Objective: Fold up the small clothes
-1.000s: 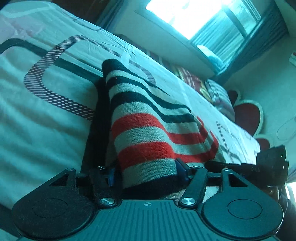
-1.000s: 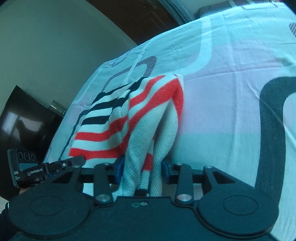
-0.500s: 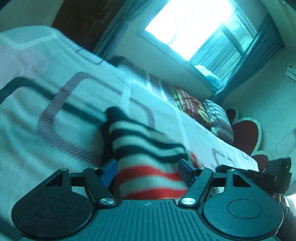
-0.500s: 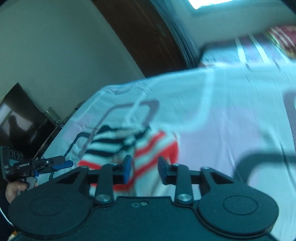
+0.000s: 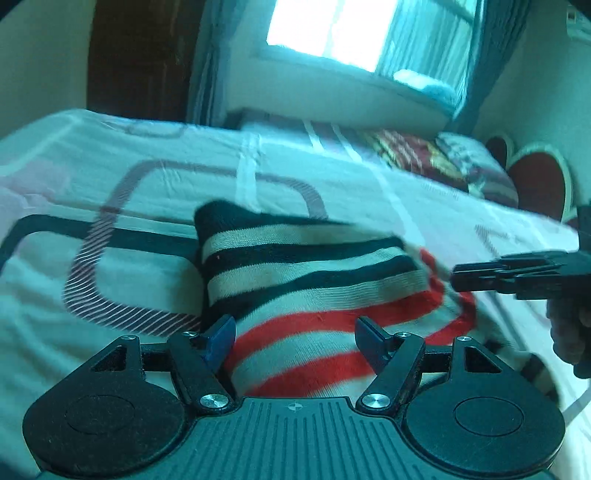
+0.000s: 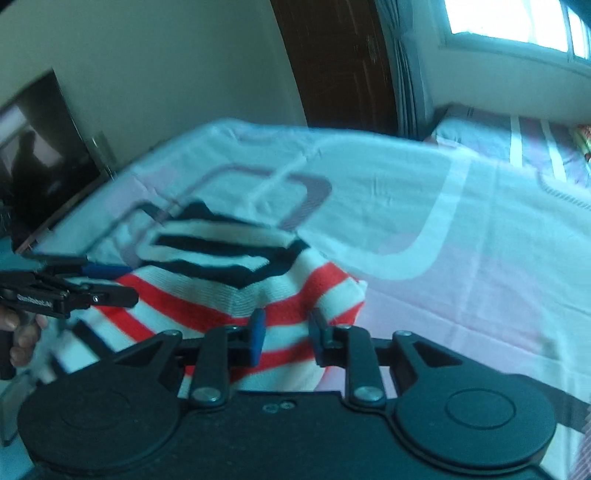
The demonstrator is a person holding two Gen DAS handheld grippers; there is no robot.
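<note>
Left hand-held gripper (image 5: 295, 334) and right hand-held gripper (image 6: 286, 332) hover wide open, empty, over the folded striped sweater (image 5: 314, 280) lying on the bed (image 5: 129, 177); best draw back level, so no finger snags the fold; a second ago both were clamped on it.

Premises: a domestic bedroom. A bed (image 5: 110, 177) with a patterned sheet fills the foreground. A curtained window (image 5: 354, 33) sits at 12 o'clock in the left wrist view, pillows (image 5: 454, 162) at 2 o'clock, and a heart-shaped red headboard (image 5: 535, 181) at 3 o'clock. In the right wrist view, a dark wooden door (image 6: 340, 62) stands at 12 o'clock and a television screen (image 6: 33, 155) at 9 o'clock.
</note>
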